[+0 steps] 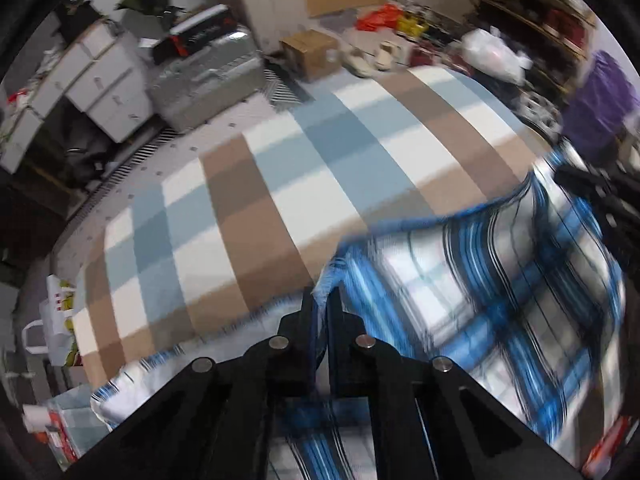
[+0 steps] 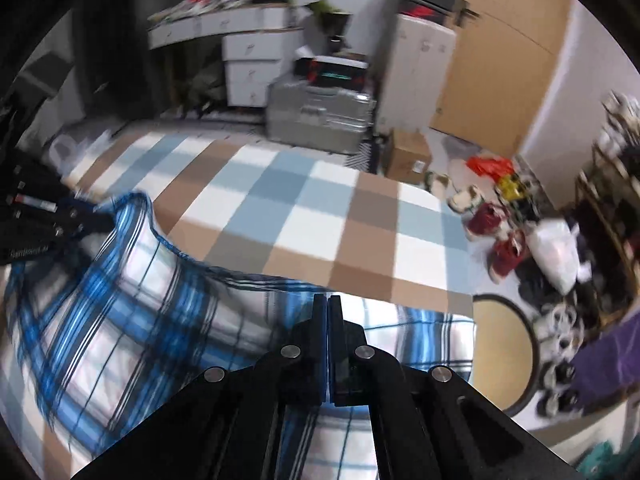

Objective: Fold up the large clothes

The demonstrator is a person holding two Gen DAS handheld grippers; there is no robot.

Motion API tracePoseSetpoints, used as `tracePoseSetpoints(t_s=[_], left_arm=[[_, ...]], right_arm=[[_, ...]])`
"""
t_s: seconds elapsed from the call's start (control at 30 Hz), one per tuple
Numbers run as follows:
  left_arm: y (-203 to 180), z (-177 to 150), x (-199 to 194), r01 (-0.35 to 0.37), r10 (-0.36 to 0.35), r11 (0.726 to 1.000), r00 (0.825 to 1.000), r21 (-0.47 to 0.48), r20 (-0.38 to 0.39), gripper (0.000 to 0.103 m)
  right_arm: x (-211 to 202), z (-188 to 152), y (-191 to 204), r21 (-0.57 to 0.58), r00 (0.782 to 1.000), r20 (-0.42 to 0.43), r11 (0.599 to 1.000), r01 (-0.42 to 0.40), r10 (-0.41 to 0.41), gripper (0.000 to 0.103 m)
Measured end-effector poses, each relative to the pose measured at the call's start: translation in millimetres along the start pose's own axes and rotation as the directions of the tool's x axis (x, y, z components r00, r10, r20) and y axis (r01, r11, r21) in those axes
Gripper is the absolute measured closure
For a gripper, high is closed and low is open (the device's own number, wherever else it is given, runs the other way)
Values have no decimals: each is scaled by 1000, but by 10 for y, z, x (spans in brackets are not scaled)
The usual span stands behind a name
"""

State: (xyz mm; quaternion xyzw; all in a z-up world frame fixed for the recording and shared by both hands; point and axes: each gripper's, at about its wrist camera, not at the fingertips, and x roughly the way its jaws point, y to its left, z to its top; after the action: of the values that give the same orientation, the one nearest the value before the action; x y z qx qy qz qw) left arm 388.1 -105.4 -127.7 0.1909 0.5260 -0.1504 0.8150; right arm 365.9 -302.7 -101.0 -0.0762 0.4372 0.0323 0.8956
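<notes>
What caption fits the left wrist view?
Left claw shut on blue plaid garment over checked bedspread.

A bed (image 2: 304,216) with a blue, brown and white checked cover fills the room's middle. Beyond its far edge stand a silver case (image 2: 320,116) and white drawers (image 2: 248,72). Right of the case are a cardboard box (image 2: 410,156) and a wooden door (image 2: 508,52); shelves (image 1: 532,4) line the right wall.

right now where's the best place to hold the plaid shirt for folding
By its far edge, at two spread points, coming from above and from the near side. The shirt lies flat on the checked bedcover, so only the thin hem can be pinched. Both tools, left and right, are shut there.
</notes>
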Motion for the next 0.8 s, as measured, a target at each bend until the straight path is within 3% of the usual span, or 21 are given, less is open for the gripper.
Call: tracePoseSetpoints(t_s=[0.1, 0.23, 0.27, 0.3, 0.33, 0.37, 0.4, 0.5, 0.67, 0.73, 0.8], left_arm=[[30, -22, 234, -77, 77, 997, 995, 9, -58, 101], [281, -174, 215, -20, 16, 999, 996, -49, -92, 94], [356, -204, 129, -21, 16, 998, 997, -62, -81, 85], [426, -225, 42, -27, 23, 997, 998, -67, -60, 66], [500, -257, -76, -34, 32, 997, 999, -69, -29, 52], [572, -299, -214, -48, 48, 996, 999, -70, 10, 27], [628, -344, -345, -61, 64, 996, 997, -65, 45, 21], [769, -517, -684, -121, 123, 992, 986, -32, 109, 21], [967, -840, -683, -156, 157, 987, 985, -27, 67, 21], [977, -949, -610, -168, 169, 986, 984, -16, 59, 21], [933, -1039, -561, -193, 192, 981, 978, 7, 86, 21]], right_arm=[[120, 19, -117, 70, 1000, -20, 997, 18, -16, 103], [2, -66, -266, 173, 1000, -10, 985, -21, 23, 99], [-60, -100, -285, 189, 1000, -1, 981, -29, 30, 98], [-120, -137, -288, 197, 999, 8, 979, -48, 47, 92], [-202, -188, -265, 193, 997, 15, 979, -72, 70, 80], [-257, -229, -237, 187, 997, 20, 979, -78, 76, 73], [-323, -272, -200, 181, 996, 31, 980, -82, 78, 62], [-510, -409, -3, 140, 995, 38, 985, -98, 93, 58], [-803, -654, 287, 197, 986, 50, 966, -164, 158, 51], [-932, -784, 425, 242, 974, 69, 943, -227, 216, 51], [-1126, -977, 602, 300, 935, 139, 886, -353, 326, 49]])
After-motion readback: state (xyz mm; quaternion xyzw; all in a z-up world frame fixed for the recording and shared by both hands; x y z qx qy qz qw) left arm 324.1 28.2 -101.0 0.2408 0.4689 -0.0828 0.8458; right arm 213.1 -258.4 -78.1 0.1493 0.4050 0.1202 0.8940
